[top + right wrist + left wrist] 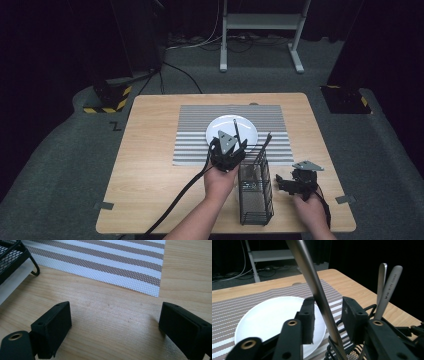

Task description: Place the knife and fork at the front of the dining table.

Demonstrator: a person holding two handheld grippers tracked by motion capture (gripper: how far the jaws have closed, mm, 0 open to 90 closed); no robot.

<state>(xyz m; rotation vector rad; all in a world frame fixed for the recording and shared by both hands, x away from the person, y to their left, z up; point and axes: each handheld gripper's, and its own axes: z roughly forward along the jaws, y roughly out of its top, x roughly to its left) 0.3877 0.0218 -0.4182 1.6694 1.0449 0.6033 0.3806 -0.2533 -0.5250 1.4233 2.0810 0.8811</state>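
Black jaws of the left gripper [325, 320] stand closest to its own camera, one on each side of a long slim stainless-steel utensil handle [314, 287]. The handle runs up at a slant between them; it lies against the pad on the camera's left, while a gap shows before the other pad, so the jaws are partly apart and I cannot tell that they have a true clamp on it. Its lower end drops into the black wire-mesh cutlery caddy [255, 192], which sits just below and to the far side of this gripper. Two more steel handles [387, 293] rise from the same caddy just beyond the jaw on the camera's right. Ahead of the left gripper lies a round white plate [269, 320] on a grey-and-white striped woven placemat [227, 312], which covers the middle of the light wooden table [150, 165].

The right gripper [113, 325] hangs low over bare wood on the other side of the caddy, jaws wide apart and holding nothing, with the placemat's edge ahead of it.

The step in hand looks like drawing one utensil out toward the plate. With so loose a hold, the smooth steel could slide through the pads and drop back. A slanted pull could snag the wire rim and tip or drag the light caddy, since nothing steadies it. The neighbouring handles might also be knocked.
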